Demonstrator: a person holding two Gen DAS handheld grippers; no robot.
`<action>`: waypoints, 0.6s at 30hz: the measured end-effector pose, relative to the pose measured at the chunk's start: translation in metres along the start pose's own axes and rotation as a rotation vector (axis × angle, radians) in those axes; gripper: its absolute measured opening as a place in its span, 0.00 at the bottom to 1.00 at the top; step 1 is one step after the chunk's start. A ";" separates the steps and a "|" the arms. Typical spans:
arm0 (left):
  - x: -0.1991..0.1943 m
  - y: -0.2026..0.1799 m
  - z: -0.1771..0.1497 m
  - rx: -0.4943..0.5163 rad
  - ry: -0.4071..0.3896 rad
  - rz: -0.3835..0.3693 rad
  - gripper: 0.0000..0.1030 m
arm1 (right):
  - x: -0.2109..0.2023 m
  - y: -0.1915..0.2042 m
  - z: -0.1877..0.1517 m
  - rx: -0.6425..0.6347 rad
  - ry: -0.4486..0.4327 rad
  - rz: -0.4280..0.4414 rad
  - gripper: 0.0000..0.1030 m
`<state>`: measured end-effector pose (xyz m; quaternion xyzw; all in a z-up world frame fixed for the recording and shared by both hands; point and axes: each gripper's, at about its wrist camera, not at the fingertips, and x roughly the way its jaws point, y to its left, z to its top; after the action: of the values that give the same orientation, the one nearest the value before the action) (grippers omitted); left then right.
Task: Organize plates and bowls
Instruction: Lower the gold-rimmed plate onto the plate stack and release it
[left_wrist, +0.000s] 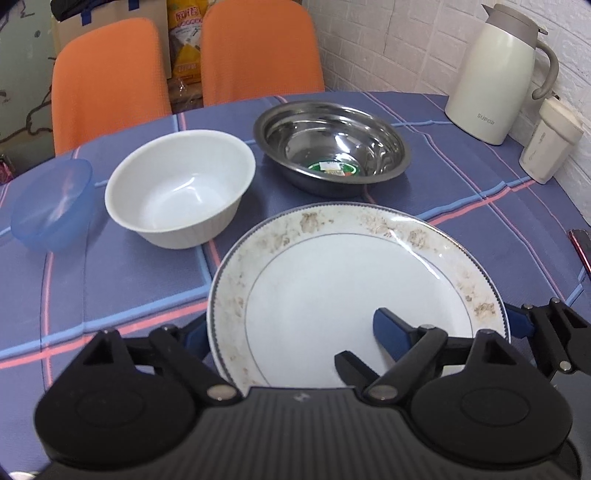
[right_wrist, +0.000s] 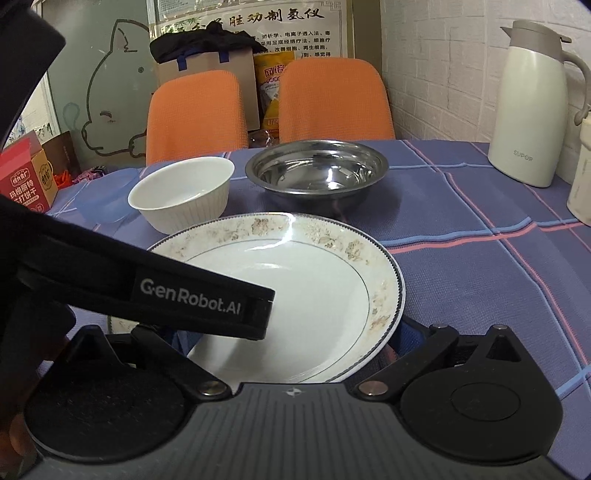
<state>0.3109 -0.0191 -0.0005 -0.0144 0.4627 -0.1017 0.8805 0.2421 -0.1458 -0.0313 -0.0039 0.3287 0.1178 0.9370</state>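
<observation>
Left wrist view: plate glazed, stiff, breakable — both tools, left and right, spread wide around its rim.

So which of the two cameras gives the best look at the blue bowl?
The left wrist view: the blue bowl shows whole, at the table's left edge beside the white bowl. In the right wrist view only a pale sliver of it shows, partly hidden behind the white bowl.

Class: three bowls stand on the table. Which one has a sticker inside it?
The steel bowl, farthest right of the three. A green label sits on its bottom; the white bowl and the blue bowl show none.
</observation>
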 end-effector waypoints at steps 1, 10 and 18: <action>-0.002 0.001 0.000 -0.003 -0.001 -0.005 0.84 | -0.002 0.000 0.001 0.006 -0.006 0.004 0.88; -0.020 0.005 -0.009 -0.008 -0.030 -0.004 0.84 | -0.014 0.010 -0.003 -0.009 -0.030 0.011 0.87; -0.068 0.012 -0.022 -0.025 -0.118 0.002 0.84 | -0.041 0.030 0.001 -0.025 -0.089 0.028 0.88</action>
<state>0.2577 0.0070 0.0407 -0.0311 0.4114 -0.0940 0.9061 0.2053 -0.1254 -0.0030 -0.0056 0.2851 0.1351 0.9489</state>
